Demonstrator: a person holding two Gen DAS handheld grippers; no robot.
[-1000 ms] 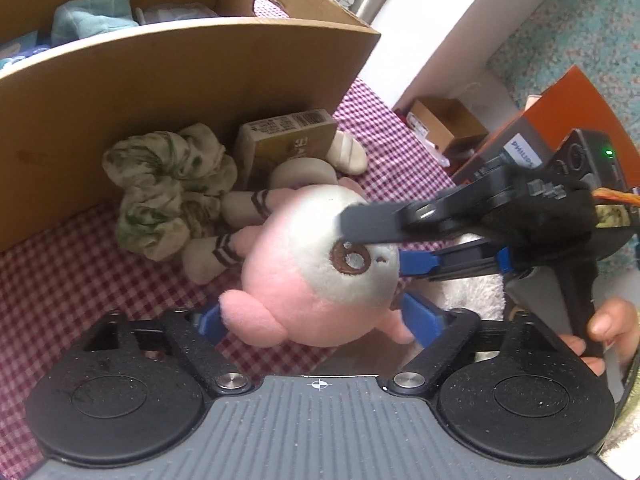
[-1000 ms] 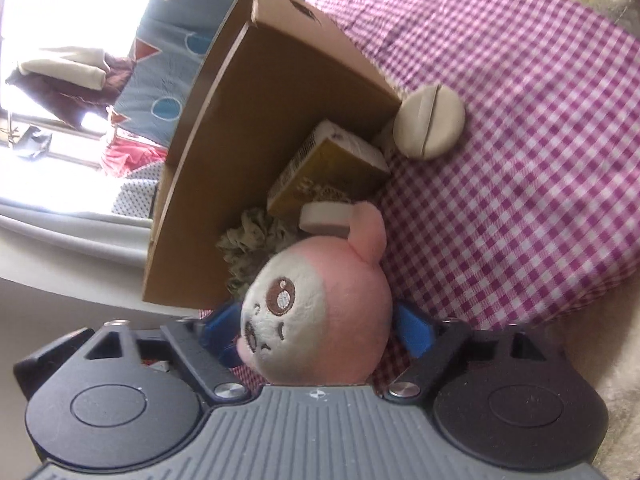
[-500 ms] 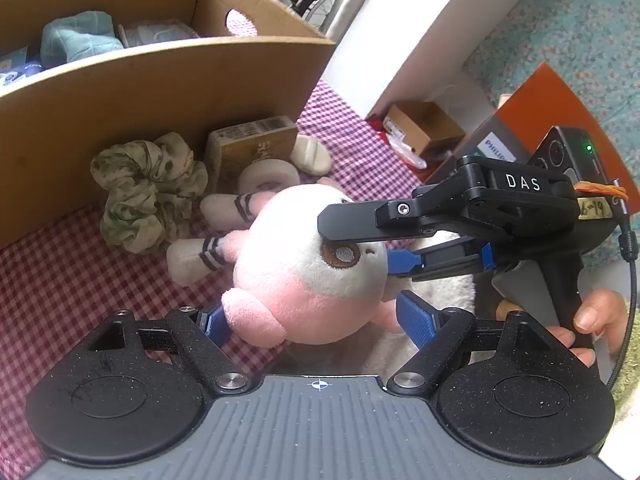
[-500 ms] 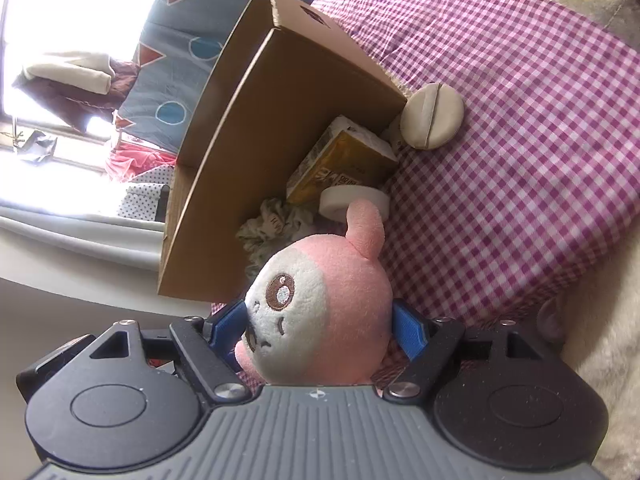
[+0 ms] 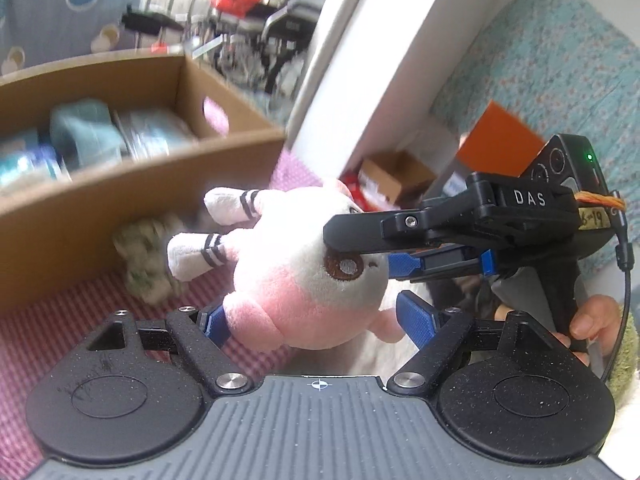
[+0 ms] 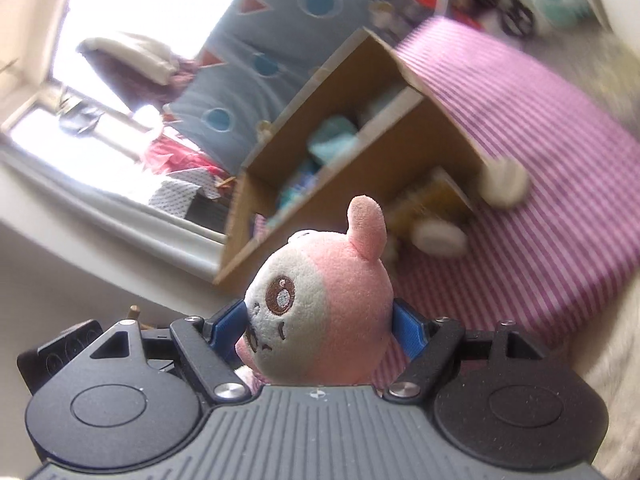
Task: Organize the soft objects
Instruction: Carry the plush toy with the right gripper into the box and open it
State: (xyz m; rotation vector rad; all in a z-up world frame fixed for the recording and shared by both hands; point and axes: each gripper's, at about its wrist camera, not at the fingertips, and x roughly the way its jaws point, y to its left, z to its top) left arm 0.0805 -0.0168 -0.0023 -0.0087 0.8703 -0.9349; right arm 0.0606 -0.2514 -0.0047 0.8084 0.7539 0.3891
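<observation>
Between both tools' (image 5: 316, 320) (image 6: 320, 322) clamped pads hangs the pink plush (image 5: 308, 276); only the left view shows a hand (image 5: 596, 322).

Bright daylight pours in from a window (image 6: 100, 12) at the top left of the right wrist view, and it glares pure white there. Both pictures bend round at the edges, with dark corners. The cardboard box (image 5: 132, 184) and the checked cloth (image 6: 540, 200) look smeared with blur. The pink plush toy (image 6: 320, 300) up close looks sharp and evenly lit.
</observation>
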